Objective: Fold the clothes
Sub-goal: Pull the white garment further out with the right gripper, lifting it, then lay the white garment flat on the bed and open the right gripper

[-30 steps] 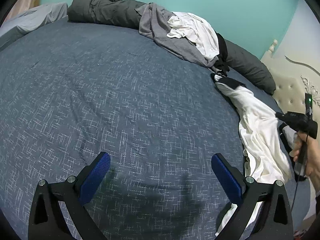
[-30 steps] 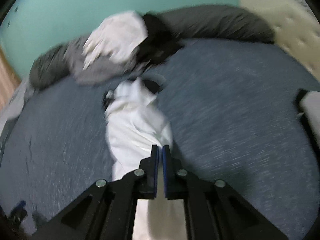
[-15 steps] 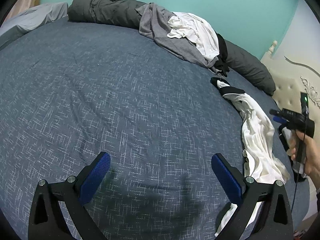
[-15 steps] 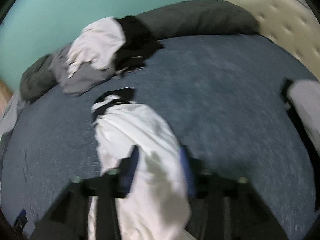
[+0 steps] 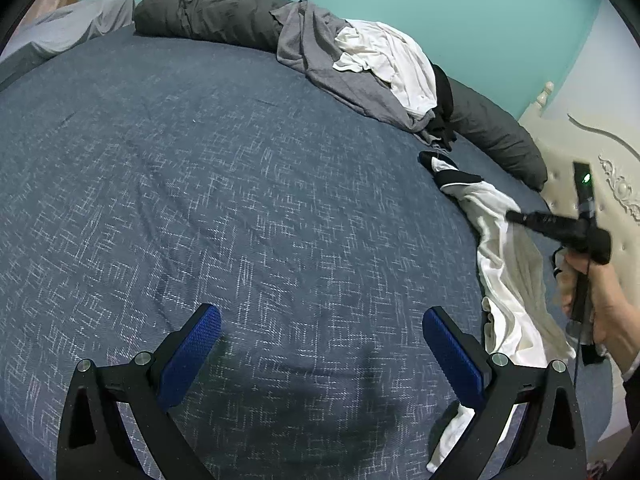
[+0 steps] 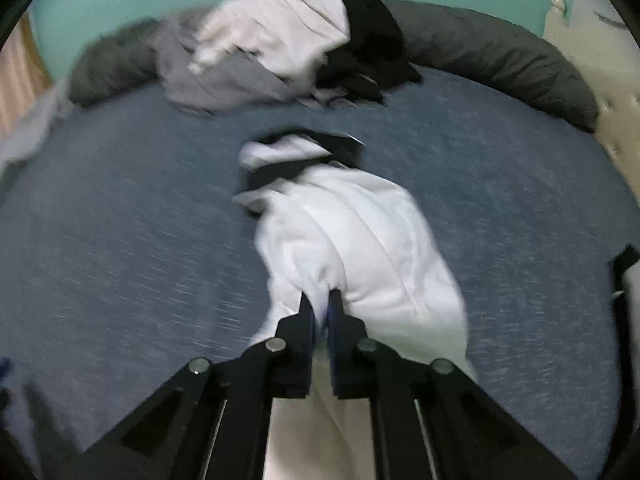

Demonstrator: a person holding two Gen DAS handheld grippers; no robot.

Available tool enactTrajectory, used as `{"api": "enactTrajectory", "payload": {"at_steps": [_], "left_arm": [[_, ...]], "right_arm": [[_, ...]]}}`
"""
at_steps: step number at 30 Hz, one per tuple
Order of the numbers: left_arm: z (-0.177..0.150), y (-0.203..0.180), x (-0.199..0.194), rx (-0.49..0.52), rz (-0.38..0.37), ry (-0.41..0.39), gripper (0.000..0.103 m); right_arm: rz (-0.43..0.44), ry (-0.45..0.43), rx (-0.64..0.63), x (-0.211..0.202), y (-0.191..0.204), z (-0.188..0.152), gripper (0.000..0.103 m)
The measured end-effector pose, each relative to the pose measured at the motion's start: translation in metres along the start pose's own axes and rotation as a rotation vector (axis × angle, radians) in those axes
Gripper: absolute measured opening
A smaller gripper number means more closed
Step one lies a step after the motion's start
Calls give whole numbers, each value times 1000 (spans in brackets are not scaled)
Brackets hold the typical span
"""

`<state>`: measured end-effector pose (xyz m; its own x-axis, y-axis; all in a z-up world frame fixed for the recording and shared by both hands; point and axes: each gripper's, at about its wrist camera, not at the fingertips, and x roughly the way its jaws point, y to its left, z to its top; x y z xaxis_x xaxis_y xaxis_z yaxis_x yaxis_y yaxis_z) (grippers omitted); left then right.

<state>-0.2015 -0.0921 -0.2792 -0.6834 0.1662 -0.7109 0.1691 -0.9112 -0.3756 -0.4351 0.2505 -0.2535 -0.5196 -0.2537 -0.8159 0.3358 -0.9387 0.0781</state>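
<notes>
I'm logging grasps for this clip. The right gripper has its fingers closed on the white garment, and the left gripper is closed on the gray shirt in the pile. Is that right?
Not quite. The left gripper is open and holds nothing; its blue fingers hang spread over the bare blue bedspread, far from the gray shirt, as the left wrist view shows. The right gripper is indeed closed on the white garment.

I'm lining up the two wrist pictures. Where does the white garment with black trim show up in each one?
Left wrist view: white garment along the right edge, running from mid-height down behind the left gripper's right finger.
Right wrist view: white garment at centre, pinched in the right gripper.
Shared landmark: the clothes pile at the far side of the bed, below the teal wall.
</notes>
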Motion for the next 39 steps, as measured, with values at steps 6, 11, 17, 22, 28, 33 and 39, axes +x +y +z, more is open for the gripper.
{"api": "enactTrajectory", "payload": {"at_steps": [6,11,17,22,28,33,39], "left_arm": [[3,8,-10,-38,-30,-14,103],[6,23,-23,-76,-51,-36,103],[7,46,-30,-136,-59,-43,103],[9,45,-25,-149,-83,-24,103],[10,35,-15,-150,-123,0,103],[12,13,-2,-121,-161,17,103],[20,-26,18,11,-176,19,103]], "right_arm": [[197,-71,8,-50,53,21,5],[332,-98,-21,-90,116,30,5],[372,66,-49,-57,179,-14,5],[422,184,-45,-24,198,-60,9],[394,17,-18,-73,159,-74,33],[298,-126,103,-110,91,-98,44],[254,-149,241,-108,45,-141,44]]}}
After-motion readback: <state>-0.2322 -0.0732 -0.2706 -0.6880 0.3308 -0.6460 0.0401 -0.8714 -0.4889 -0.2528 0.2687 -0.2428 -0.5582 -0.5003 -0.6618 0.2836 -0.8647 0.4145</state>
